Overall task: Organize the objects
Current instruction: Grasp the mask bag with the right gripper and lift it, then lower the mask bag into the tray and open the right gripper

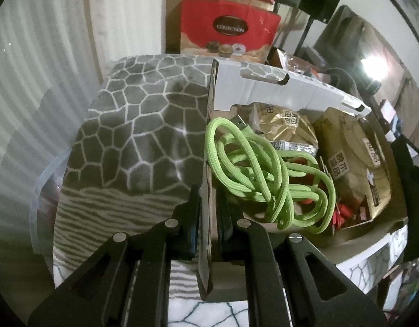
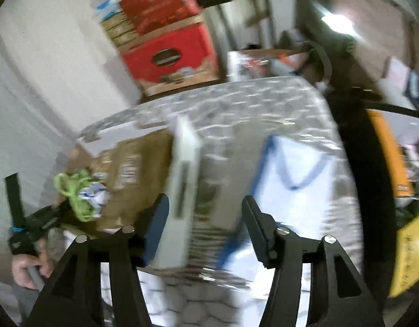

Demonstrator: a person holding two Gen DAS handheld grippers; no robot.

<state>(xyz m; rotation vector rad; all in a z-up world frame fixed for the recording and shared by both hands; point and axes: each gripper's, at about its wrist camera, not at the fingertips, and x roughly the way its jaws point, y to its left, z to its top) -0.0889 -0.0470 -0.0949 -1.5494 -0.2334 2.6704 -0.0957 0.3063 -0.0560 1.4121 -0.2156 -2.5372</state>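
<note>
The cardboard box [image 1: 305, 100] sits on the patterned blanket [image 1: 133, 125] that covers the supporting surface, toward its right edge in the left wrist view. It holds a coiled green braided cable [image 1: 258, 169] and several gold snack packets [image 1: 354, 152].

The left tongs [image 1: 208, 209] are clenched on the box's upright side wall [image 1: 208, 163], one pad on each face. The right tongs [image 2: 205, 218] stand released; the box's opposite white wall [image 2: 182, 169] passes just beside the left pad, with no pressure evident. That view is motion-blurred, so contact cannot be confirmed. A hand [image 2: 26, 267] is visible at that view's lower left.

Handling judgement: the cardboard wall is thin and stiff along its edge but bends readily sideways. The load appears light. Grip each wall low and near its middle. The cable is soft and springy; loops may spill over the rim if the box tilts.
</note>
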